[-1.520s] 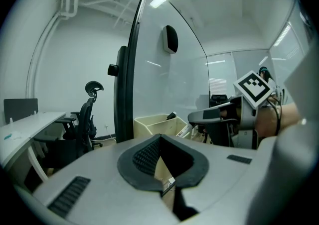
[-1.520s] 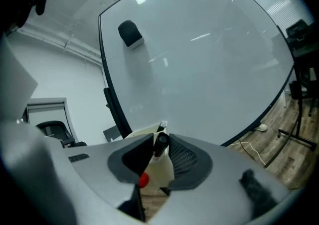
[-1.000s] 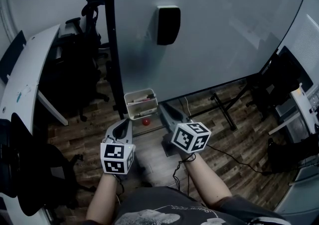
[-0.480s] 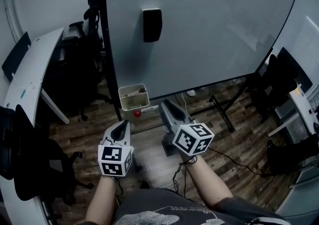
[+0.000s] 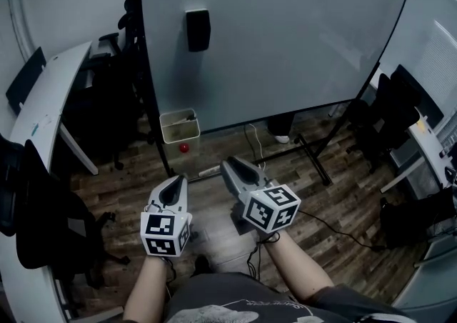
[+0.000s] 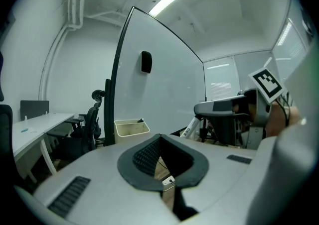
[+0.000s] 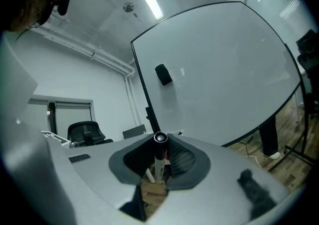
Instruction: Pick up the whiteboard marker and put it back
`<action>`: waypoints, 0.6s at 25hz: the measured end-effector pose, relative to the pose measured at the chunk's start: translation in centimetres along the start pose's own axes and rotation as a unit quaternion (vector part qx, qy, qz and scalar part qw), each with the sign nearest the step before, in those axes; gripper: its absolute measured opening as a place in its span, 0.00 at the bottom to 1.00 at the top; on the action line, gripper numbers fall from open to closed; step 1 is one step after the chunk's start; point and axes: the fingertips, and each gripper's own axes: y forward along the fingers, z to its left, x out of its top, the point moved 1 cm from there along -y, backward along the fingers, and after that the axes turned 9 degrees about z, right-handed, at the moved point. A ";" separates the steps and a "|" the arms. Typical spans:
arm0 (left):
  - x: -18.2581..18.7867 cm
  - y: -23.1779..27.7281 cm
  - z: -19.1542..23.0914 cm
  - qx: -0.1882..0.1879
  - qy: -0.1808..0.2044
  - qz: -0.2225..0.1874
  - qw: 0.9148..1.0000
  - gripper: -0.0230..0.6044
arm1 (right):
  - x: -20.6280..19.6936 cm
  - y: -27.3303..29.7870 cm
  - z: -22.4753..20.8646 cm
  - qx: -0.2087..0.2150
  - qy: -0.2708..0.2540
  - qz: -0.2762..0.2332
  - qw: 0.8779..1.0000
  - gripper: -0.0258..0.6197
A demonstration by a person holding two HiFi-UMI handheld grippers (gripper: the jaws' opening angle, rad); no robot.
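Note:
My right gripper (image 7: pixel 160 140) is shut on a whiteboard marker (image 7: pixel 159 158), a white barrel with a black cap, standing upright between the pads. In the head view the right gripper (image 5: pixel 230 166) and the left gripper (image 5: pixel 173 183) are held side by side above the wooden floor, pointing at the whiteboard (image 5: pixel 285 36). A beige marker box (image 5: pixel 179 126) hangs at the board's lower left corner, well ahead of both grippers. The left gripper (image 6: pixel 159 138) has its jaws together with nothing between them.
A black eraser (image 5: pixel 198 30) sticks to the board above the box, and a red round thing (image 5: pixel 184 148) sits below the box. A white desk (image 5: pixel 43 111) and black office chairs (image 5: pixel 43 232) stand at left. The board's stand leg (image 5: pixel 314 161) and cables cross the floor at right.
The whiteboard and its box have drawn away toward the upper left and look smaller. Both grippers have backed off from the board together, the marker still in the right one.

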 end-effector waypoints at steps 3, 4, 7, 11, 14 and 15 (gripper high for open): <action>-0.7 -1.1 -1.7 -0.001 0.000 0.003 1.000 0.06 | -1.5 -1.7 0.5 0.008 0.006 0.013 1.000 0.17; -1.0 -1.4 -2.2 -0.001 -0.002 0.003 1.000 0.06 | -2.0 -2.2 0.7 0.012 0.006 0.017 1.000 0.17; -1.7 -2.7 -3.5 0.000 -0.005 0.003 1.000 0.06 | -3.4 -3.7 1.6 0.020 0.001 0.030 0.999 0.17; -2.7 -4.7 -5.1 0.002 -0.009 0.004 1.000 0.06 | -5.2 -5.8 2.8 0.027 -0.001 0.042 0.999 0.17; -3.7 -6.3 -6.1 0.005 -0.013 0.005 1.000 0.06 | -6.6 -7.4 3.9 0.031 0.000 0.050 0.998 0.17; -4.0 -6.8 -6.4 0.006 -0.016 0.005 1.000 0.06 | -7.0 -7.9 4.2 0.032 -0.001 0.052 0.998 0.17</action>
